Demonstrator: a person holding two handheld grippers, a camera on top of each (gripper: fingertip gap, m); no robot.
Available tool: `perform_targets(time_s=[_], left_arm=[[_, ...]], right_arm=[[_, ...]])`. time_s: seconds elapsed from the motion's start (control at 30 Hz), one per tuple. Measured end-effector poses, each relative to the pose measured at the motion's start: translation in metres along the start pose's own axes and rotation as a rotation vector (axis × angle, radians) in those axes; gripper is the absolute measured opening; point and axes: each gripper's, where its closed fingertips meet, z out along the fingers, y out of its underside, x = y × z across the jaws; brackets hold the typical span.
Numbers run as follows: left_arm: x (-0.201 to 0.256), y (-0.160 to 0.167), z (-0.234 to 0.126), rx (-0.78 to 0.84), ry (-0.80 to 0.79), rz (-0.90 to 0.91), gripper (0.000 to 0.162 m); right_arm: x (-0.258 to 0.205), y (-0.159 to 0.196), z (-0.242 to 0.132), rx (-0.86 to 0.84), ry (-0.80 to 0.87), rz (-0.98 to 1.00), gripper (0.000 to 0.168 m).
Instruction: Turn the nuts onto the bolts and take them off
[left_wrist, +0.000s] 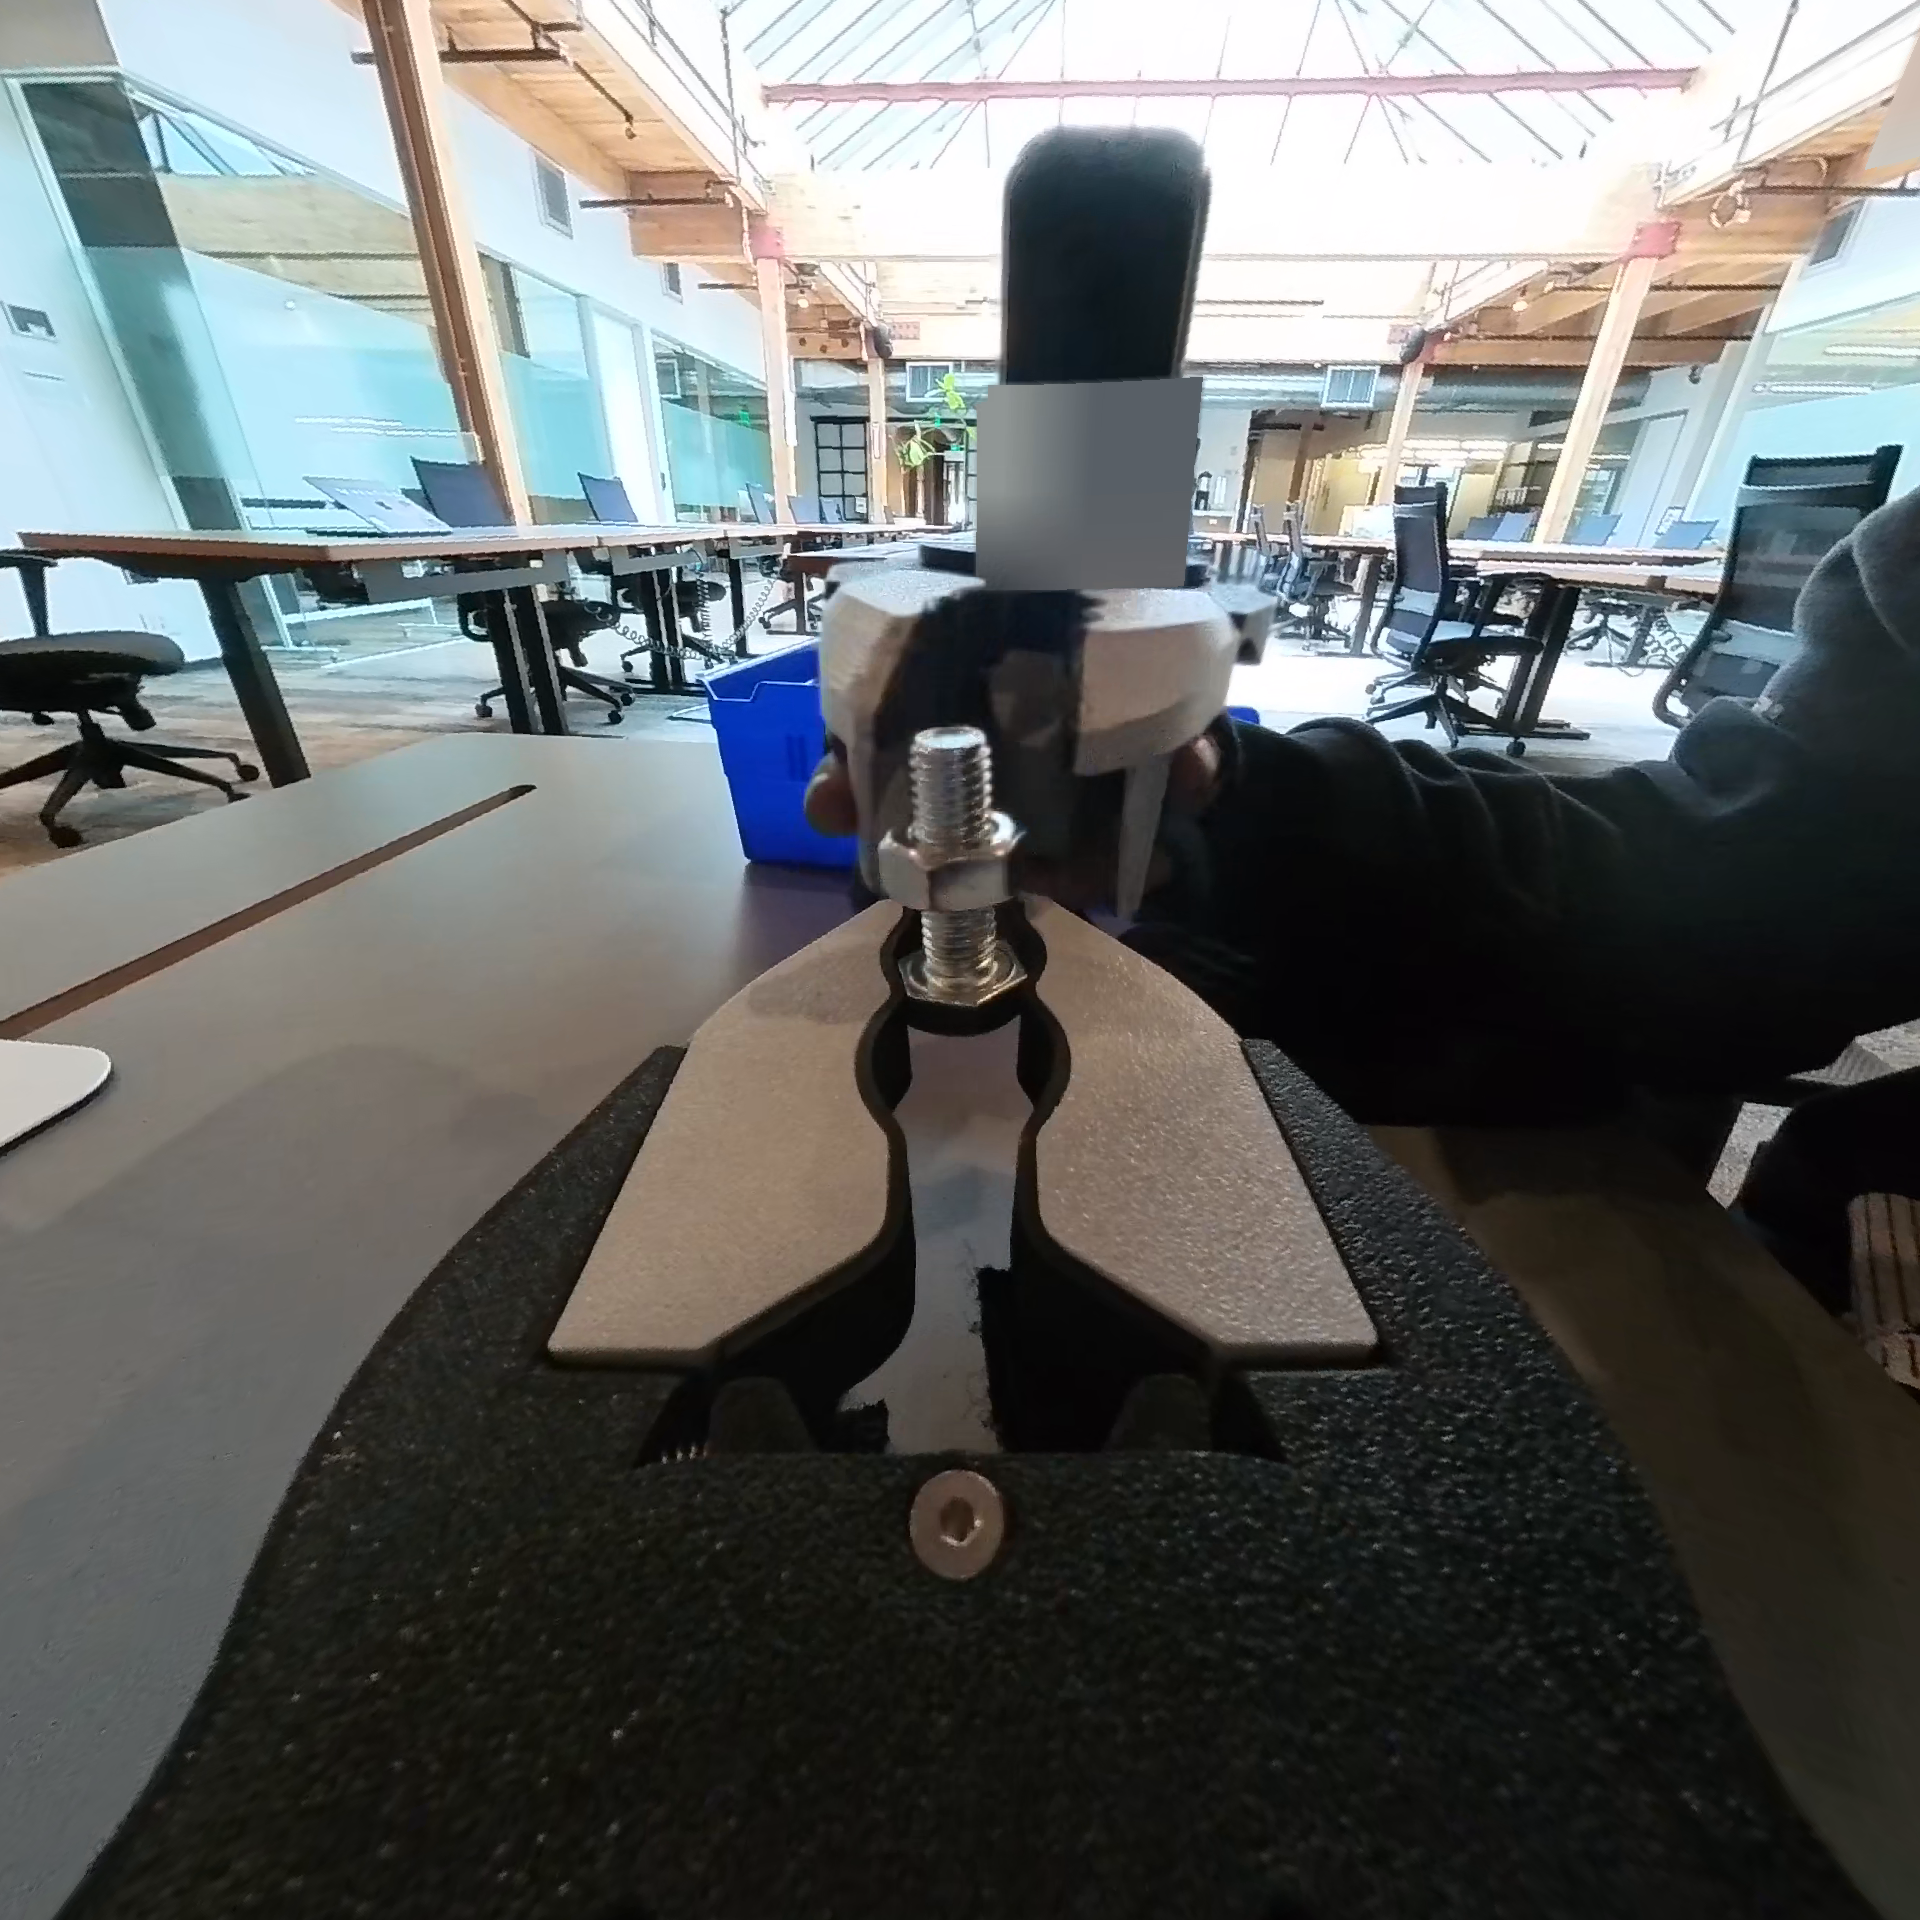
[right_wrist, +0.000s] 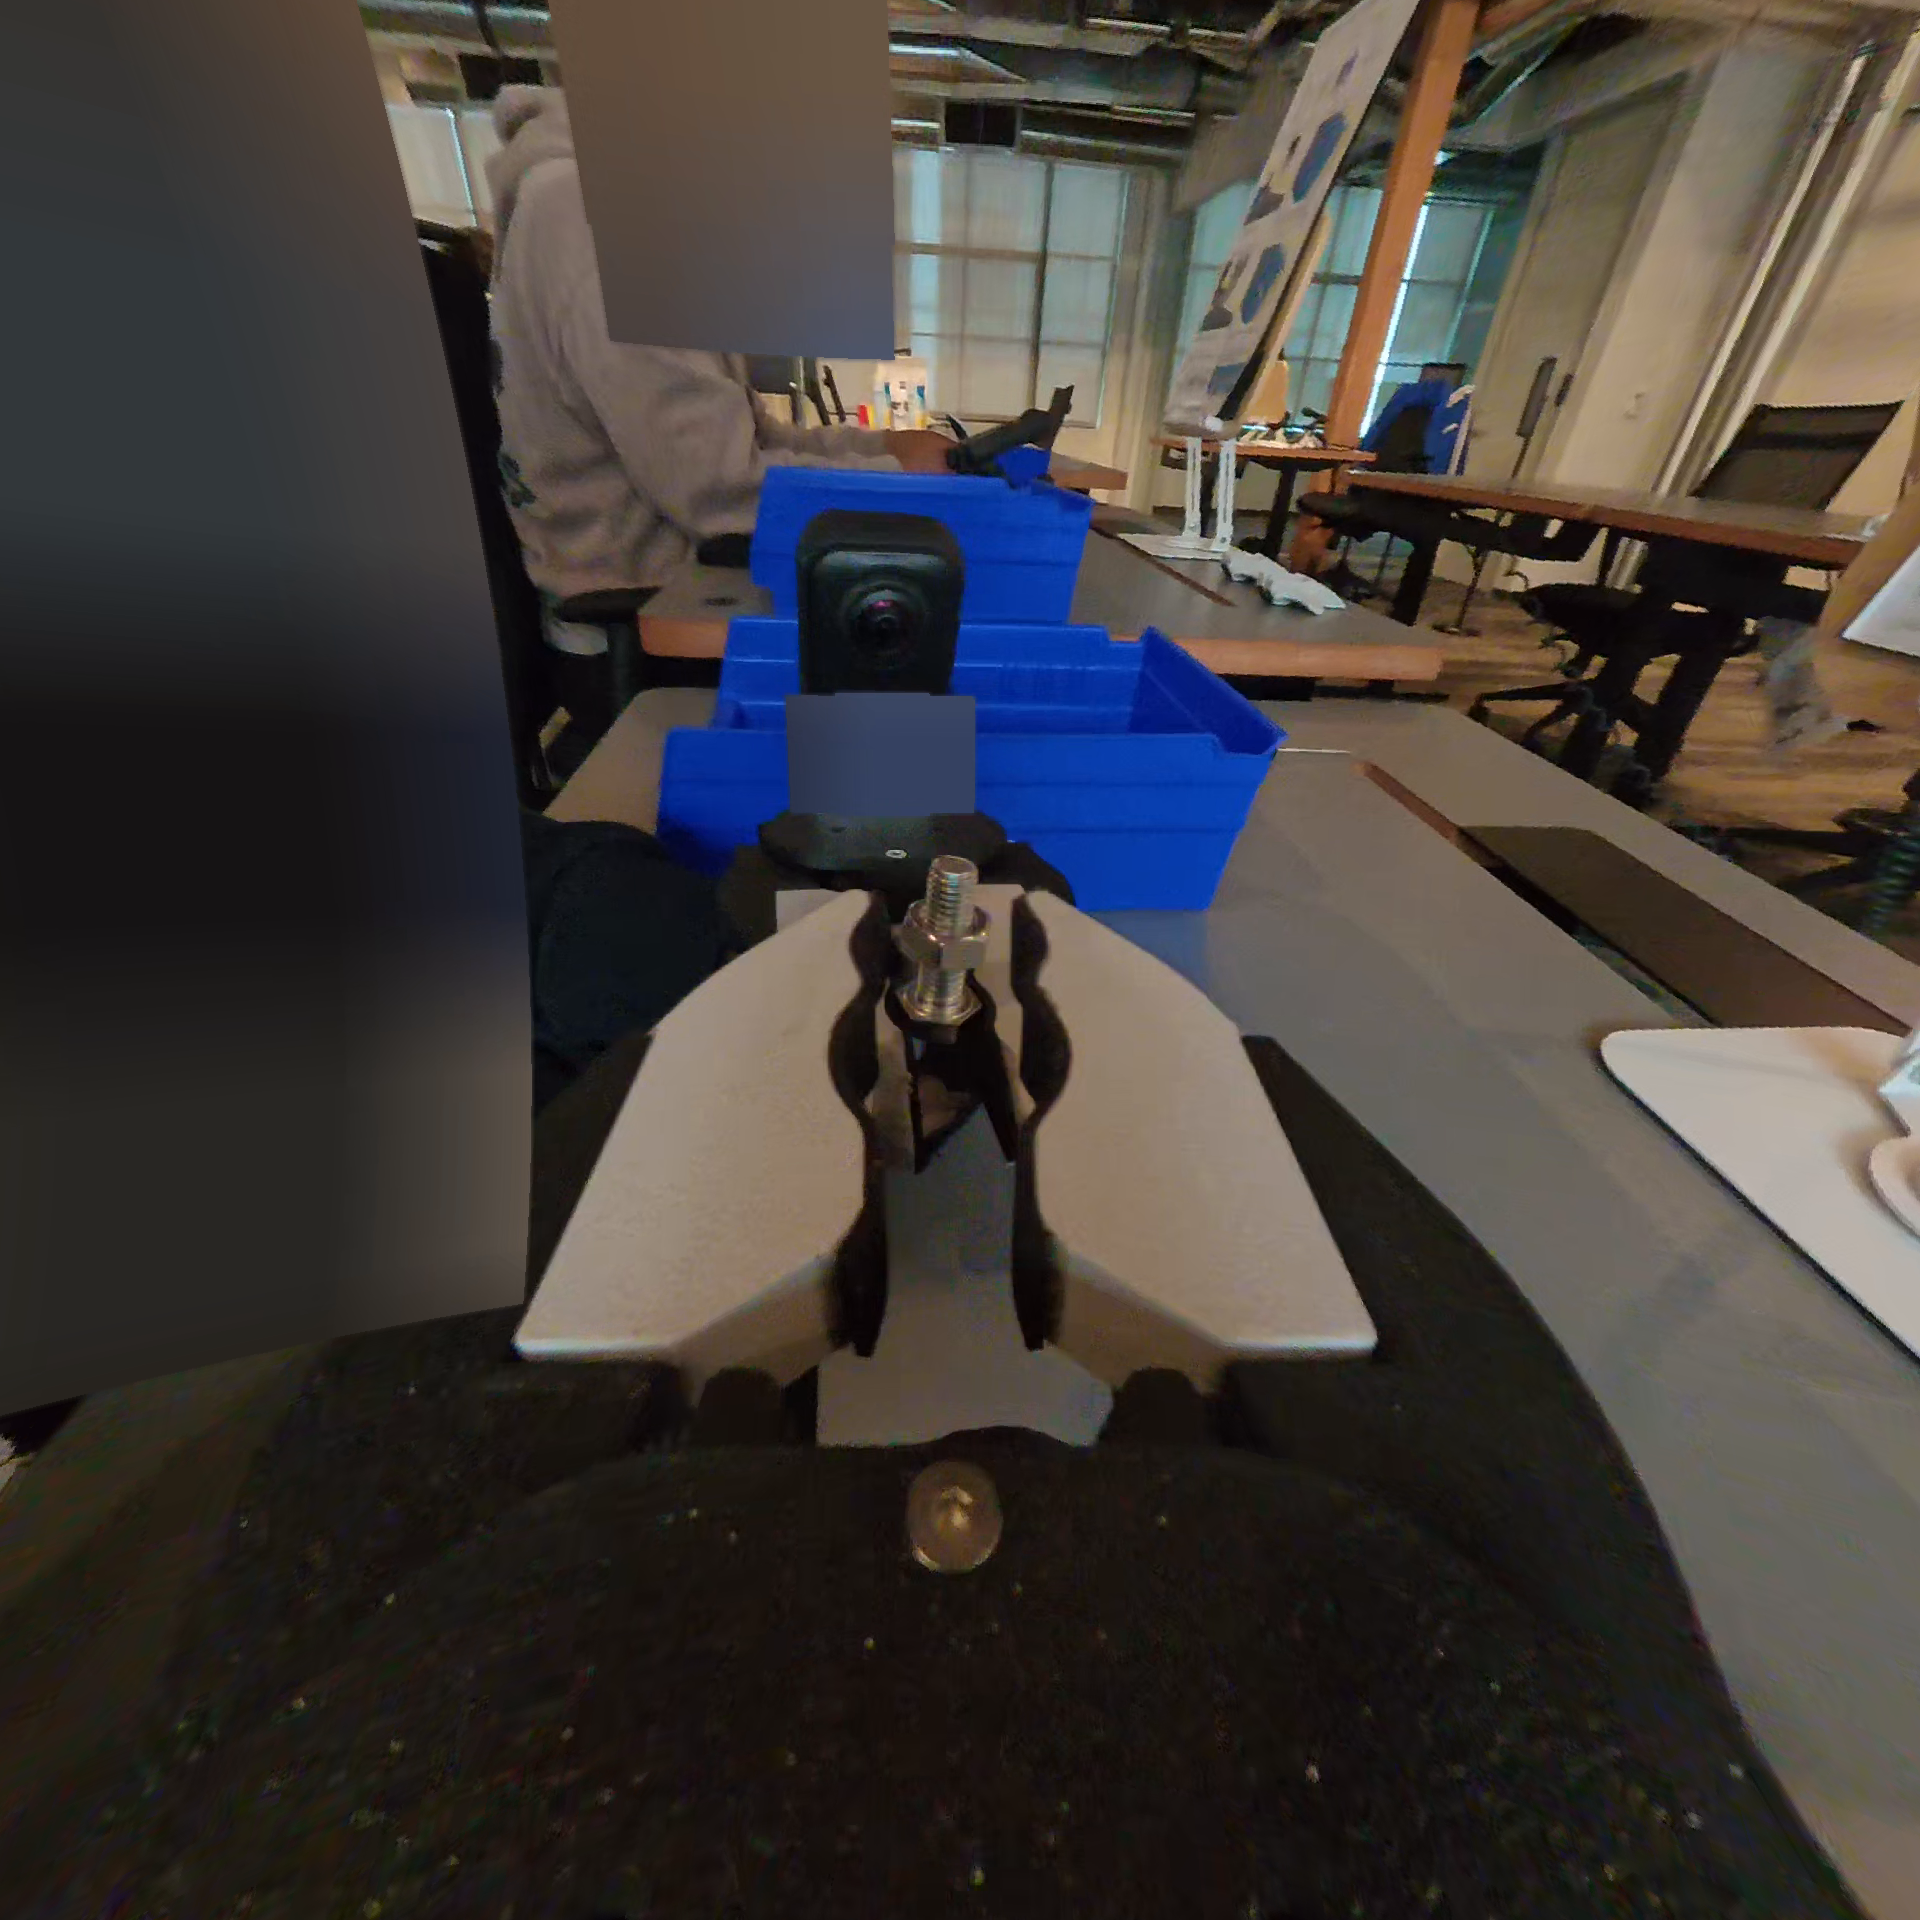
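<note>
- Now the left gripper (left_wrist: 961, 987) clamps the bolt (left_wrist: 948, 831) head, shank upright.
- Right gripper (right_wrist: 940, 935) fingers sit narrowly either side of the nut (right_wrist: 941, 940); contact unclear.

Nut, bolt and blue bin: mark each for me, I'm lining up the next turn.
nut (left_wrist: 948, 858), left wrist view, front hex face.
bolt (left_wrist: 948, 764), left wrist view, threads above the nut.
blue bin (right_wrist: 1101, 821), right wrist view, front wall.

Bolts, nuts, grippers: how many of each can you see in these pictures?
bolt: 1
nut: 1
Grippers: 2, the left gripper and the right gripper
Total: 4
</note>
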Motion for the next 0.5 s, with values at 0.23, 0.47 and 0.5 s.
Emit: perform_targets(time_s=[0.23,0.47,0.5], left_arm=[[0.0013,0.001,0.0007,-0.005,0.007,-0.001,0.016],[0.0034,0.0026,0.0019,-0.014,0.02,-0.003,0.017],[0.0036,0.0027,0.0021,-0.015,0.022,-0.004,0.017]], right_arm=[[-0.0011,-0.0021,0.0071,-0.006,0.01,-0.01,0.028],[-0.0021,0.0014,0.0094,-0.024,0.001,-0.003,0.02],[-0.0024,0.0016,0.0097,-0.025,-0.001,-0.002,0.02]])
